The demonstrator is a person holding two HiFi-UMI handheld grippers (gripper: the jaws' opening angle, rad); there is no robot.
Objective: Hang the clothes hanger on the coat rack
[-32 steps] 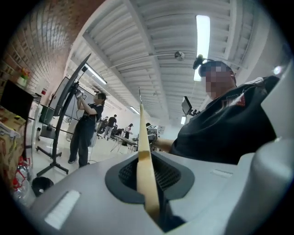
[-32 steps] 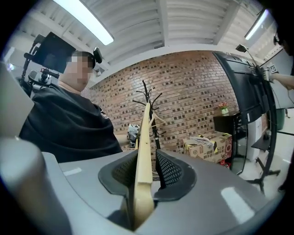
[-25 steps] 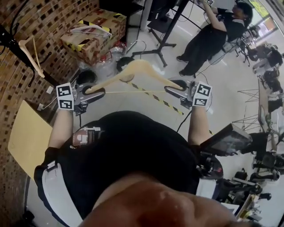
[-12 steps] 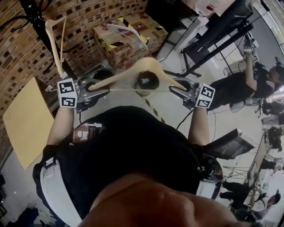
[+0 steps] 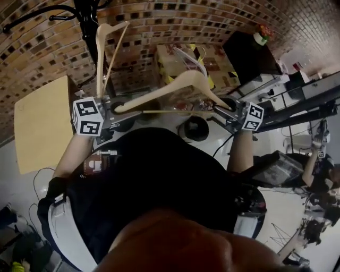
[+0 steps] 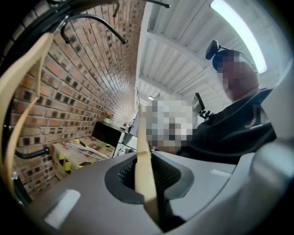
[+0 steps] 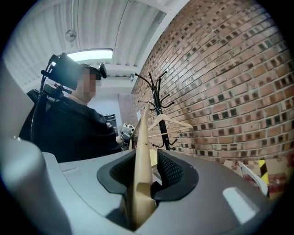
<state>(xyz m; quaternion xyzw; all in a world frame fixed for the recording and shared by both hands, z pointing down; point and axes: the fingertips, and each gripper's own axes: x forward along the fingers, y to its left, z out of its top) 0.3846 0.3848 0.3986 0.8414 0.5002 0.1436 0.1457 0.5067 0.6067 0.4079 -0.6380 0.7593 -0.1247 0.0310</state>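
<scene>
A pale wooden hanger (image 5: 180, 85) is held level in front of my chest, one end in each gripper. My left gripper (image 5: 119, 109) is shut on its left end, which the left gripper view shows as a wooden bar (image 6: 142, 160) pinched between the pads. My right gripper (image 5: 220, 110) grips the other end (image 7: 141, 156); its jaws have just been opening a little, with the wood still between them. The black coat rack (image 5: 85, 16) stands up and to the left of the left gripper. A second wooden hanger (image 5: 103, 48) hangs on the rack (image 7: 158, 98).
A brick wall (image 5: 212, 21) fills the background. A cardboard box with yellow-black tape (image 5: 186, 58) sits against it behind the hanger, a black cabinet (image 5: 249, 53) to its right. A yellow board (image 5: 42, 122) lies at left. A black round object (image 5: 196, 127) is on the floor.
Both grippers have swung with the hanger toward the brick wall. The coat rack and its hanger, earlier at the far left, now stand just above the left gripper.
</scene>
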